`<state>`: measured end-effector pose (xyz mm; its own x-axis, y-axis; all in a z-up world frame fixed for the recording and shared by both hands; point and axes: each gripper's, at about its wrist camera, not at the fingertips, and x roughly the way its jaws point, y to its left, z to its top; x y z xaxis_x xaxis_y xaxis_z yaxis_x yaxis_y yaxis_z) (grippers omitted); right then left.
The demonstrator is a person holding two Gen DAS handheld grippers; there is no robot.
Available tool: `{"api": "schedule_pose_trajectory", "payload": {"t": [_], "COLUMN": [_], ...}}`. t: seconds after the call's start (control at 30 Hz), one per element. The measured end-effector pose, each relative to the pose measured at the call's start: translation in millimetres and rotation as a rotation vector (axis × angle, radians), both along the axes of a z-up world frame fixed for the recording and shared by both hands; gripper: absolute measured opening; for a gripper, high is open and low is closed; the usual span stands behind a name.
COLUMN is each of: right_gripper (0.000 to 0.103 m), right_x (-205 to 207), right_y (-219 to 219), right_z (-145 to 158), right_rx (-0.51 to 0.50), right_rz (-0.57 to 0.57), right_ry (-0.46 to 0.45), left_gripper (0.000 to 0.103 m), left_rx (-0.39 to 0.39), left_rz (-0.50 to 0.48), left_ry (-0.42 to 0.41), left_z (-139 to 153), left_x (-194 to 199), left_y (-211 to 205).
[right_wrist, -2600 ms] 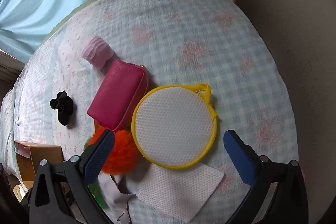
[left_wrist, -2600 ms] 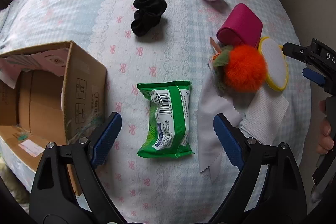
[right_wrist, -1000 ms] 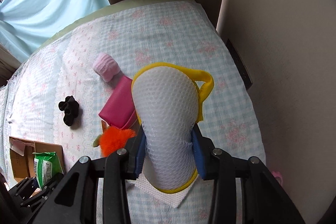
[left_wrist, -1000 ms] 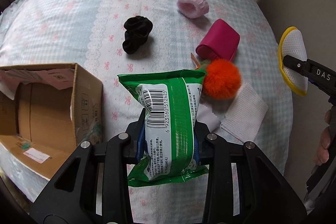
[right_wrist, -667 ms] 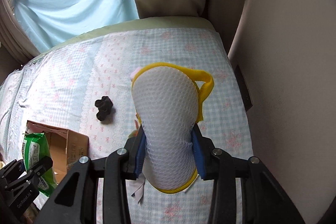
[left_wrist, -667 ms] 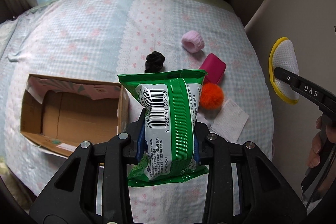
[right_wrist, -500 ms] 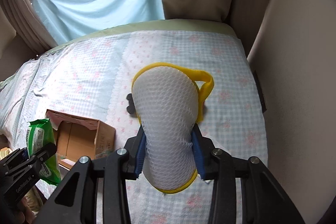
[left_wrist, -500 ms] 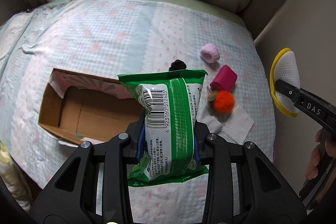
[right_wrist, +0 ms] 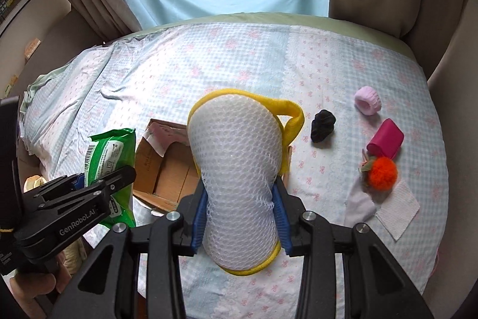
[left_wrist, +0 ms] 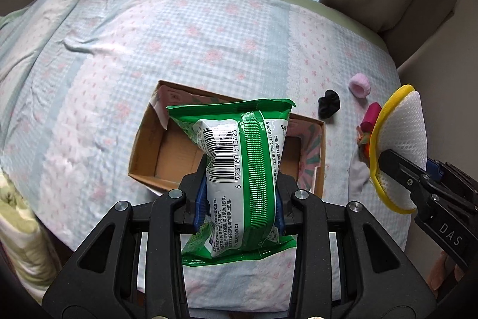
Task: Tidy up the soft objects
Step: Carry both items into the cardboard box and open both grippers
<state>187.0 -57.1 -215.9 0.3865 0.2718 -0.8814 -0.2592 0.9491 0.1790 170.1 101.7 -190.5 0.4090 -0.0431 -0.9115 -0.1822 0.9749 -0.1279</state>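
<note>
Bed (left_wrist: 149,29) under a blue-and-pink checked cover, filling most of both views. Cardboard box (left_wrist: 146,151) open at frame centre in the left wrist view, interior bare as far as visible, part of it hidden behind the held pack. Nothing seen packed yet, so the task judged to be in its early part.

Green wipes pack (left_wrist: 242,169) clenched upright in the left tool (left_wrist: 239,199), raised in front of the box opening, not inside it. Yellow-rimmed mesh pad (right_wrist: 239,181) squeezed at its waist by the right tool (right_wrist: 240,217), likewise lifted, lower centre of the right wrist view with the box behind it. Two items thus in hand and apparently bound for the box.

Left to gather, all at the right side of the right wrist view: white cloths (right_wrist: 397,208) at lower right, magenta pouch (right_wrist: 387,141) above them, orange pompom (right_wrist: 382,172) just below the pouch and overlapping a cloth edge, pink knit band (right_wrist: 369,100) further up, black scrunchie (right_wrist: 322,126) nearest the box.
</note>
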Motion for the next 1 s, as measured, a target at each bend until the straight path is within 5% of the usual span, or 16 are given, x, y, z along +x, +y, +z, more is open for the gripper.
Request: {"api": "schedule_pose_trajectory", "payload": {"t": [0.4, 0.83, 0.93, 0.97, 1.0], "right_gripper": [0.036, 0.039, 0.048, 0.056, 0.076], "right_x": [9, 39, 46, 47, 47], "right_y": [69, 75, 82, 84, 86], "right_z": [-72, -154, -165, -169, -173], "right_rx": [-0.045, -0.068, -0.093, -0.094, -0.091], "right_rz": [-0.138, -0.085, -0.019, 0.003, 0.024], "right_ry": [0.132, 0.208, 0.211, 0.215, 0.227], "left_gripper": [0.031, 0.031, 0.031, 0.037, 0.047], "left_rx": [0.019, 0.063, 0.075, 0.08, 0.08], "left_rz": [-0.191, -0.383, -0.402, -0.414, -0.429], "left_ry": [0.137, 0.278, 0.311, 0.317, 0.32], "left_z": [-61, -154, -171, -175, -178], "left_x": [46, 99, 112, 115, 118], "left_y": [90, 76, 70, 67, 65]}}
